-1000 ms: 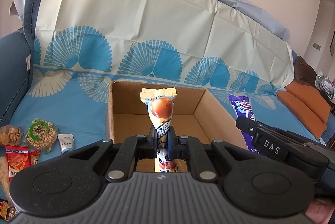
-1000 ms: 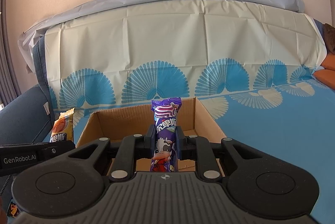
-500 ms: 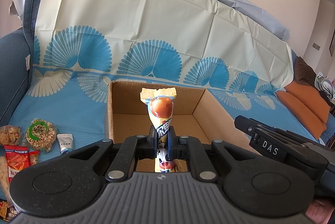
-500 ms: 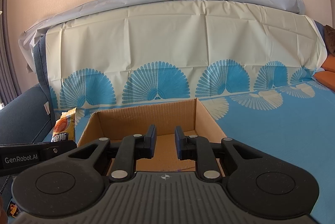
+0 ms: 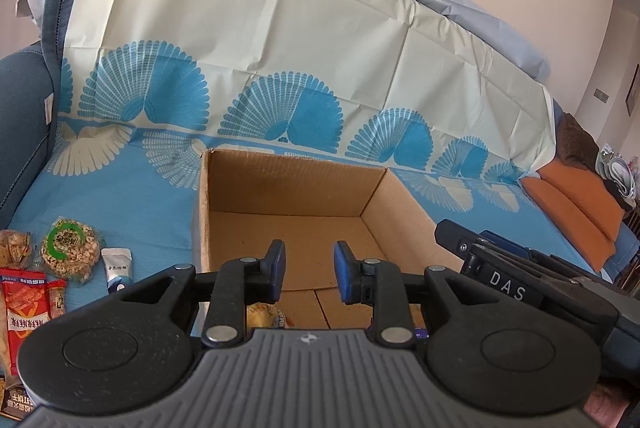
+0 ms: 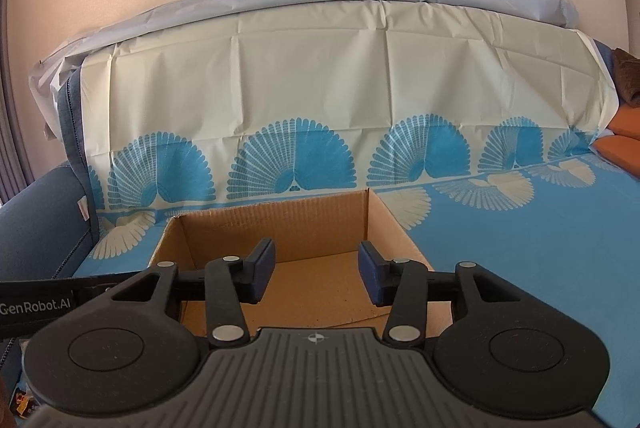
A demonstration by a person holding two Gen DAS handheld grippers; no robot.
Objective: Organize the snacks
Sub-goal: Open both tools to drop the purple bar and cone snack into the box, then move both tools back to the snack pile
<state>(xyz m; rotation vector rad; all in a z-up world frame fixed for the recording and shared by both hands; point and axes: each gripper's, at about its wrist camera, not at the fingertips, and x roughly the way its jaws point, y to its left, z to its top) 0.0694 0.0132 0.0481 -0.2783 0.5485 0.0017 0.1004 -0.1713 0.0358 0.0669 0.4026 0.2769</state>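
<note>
An open cardboard box (image 5: 296, 172) stands on the blue-patterned sofa cover, straight ahead in both wrist views. My left gripper (image 5: 310, 270) hangs over the box's near part, its jaws opening with nothing between the blue pads. An orange snack packet (image 5: 262, 314) lies on the box floor just below it, mostly hidden by the gripper body. My right gripper (image 6: 316, 272) is over the same box (image 6: 280, 224), its jaws also opening and empty. The purple packet is not seen in the right wrist view.
Loose snacks lie left of the box: a round peanut cake (image 5: 70, 254), a small white packet (image 5: 117, 266), a red packet (image 5: 24, 312) and crackers (image 5: 14, 248). Orange cushions (image 5: 572, 204) sit far right. The sofa back rises behind the box.
The right gripper let go of the purple packet first and then opened wider. The left gripper released the orange packet, which dropped into the box. Neither hand moved.
</note>
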